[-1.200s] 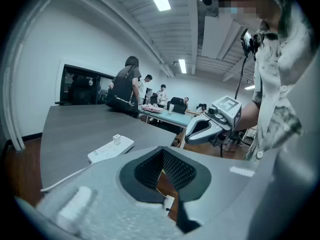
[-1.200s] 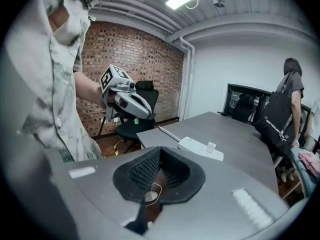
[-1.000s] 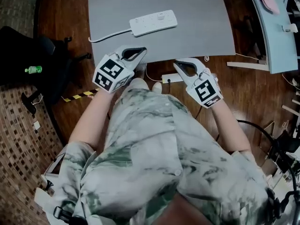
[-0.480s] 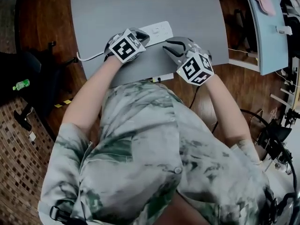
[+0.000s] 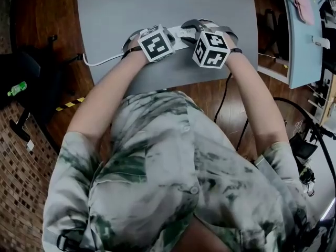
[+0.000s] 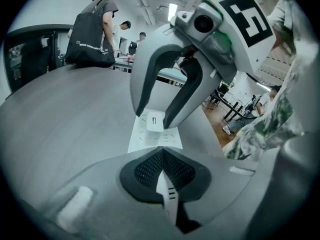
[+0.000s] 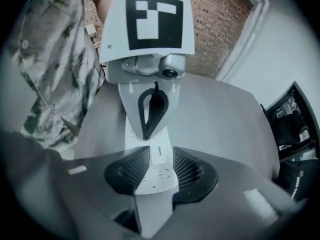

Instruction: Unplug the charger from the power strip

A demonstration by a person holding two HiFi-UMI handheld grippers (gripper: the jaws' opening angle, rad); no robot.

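Observation:
A white power strip (image 5: 181, 33) lies on the grey table (image 5: 131, 9), its cable (image 5: 100, 62) running off to the left. A small white charger (image 6: 154, 122) is plugged into it. My right gripper (image 7: 159, 171) points steeply down over the strip. Its jaws are opening and straddle the charger (image 7: 158, 154) without pressing on it. The left gripper (image 6: 162, 176) is shut, with nothing held, and its tip (image 7: 145, 135) is at the strip just beyond the charger. In the head view the two marker cubes hide most of the strip.
A second table (image 5: 294, 35) stands at the right, with black cables (image 5: 231, 104) on the wooden floor below. A black chair (image 5: 21, 72) and a green bottle (image 5: 16, 88) are at the left. People (image 6: 95, 29) stand beyond the table's far side.
Both grippers have moved forward from the table's near edge to the power strip and tipped downward. The right gripper's jaws have spread apart around the charger.

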